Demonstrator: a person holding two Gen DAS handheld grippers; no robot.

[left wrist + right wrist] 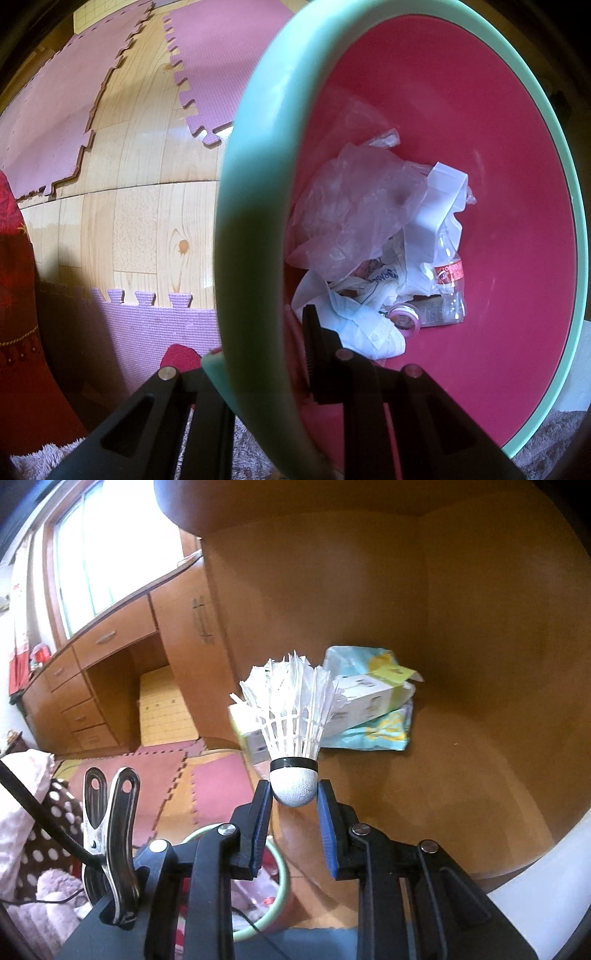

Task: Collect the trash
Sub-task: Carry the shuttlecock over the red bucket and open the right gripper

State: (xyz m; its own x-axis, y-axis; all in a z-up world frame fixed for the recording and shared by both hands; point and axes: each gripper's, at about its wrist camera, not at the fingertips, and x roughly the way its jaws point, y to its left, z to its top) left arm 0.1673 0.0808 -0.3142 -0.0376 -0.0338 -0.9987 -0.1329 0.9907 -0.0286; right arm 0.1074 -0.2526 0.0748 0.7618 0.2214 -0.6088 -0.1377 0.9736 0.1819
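My left gripper (258, 354) is shut on the mint-green rim (255, 206) of a bin with a pink inside, one finger within the bin and one outside. Down in the bin lie a crumpled clear plastic bag (354, 206), white wrappers (369, 321), a small clear bottle (448, 280) with a red label and a pink tape roll (404, 319). My right gripper (294, 794) is shut on the white cork head of a feathered shuttlecock (291, 716), feathers pointing away from me. The same bin's green rim (282, 871) shows below the right fingers.
Pink and purple foam puzzle mats (221, 62) lie on a wood-pattern floor (147, 206). A brown wooden surface (461, 775) holds boxes and a teal packet (373, 705). A desk with drawers (92, 686) stands under a window. Dotted bedding (48, 834) lies at the left.
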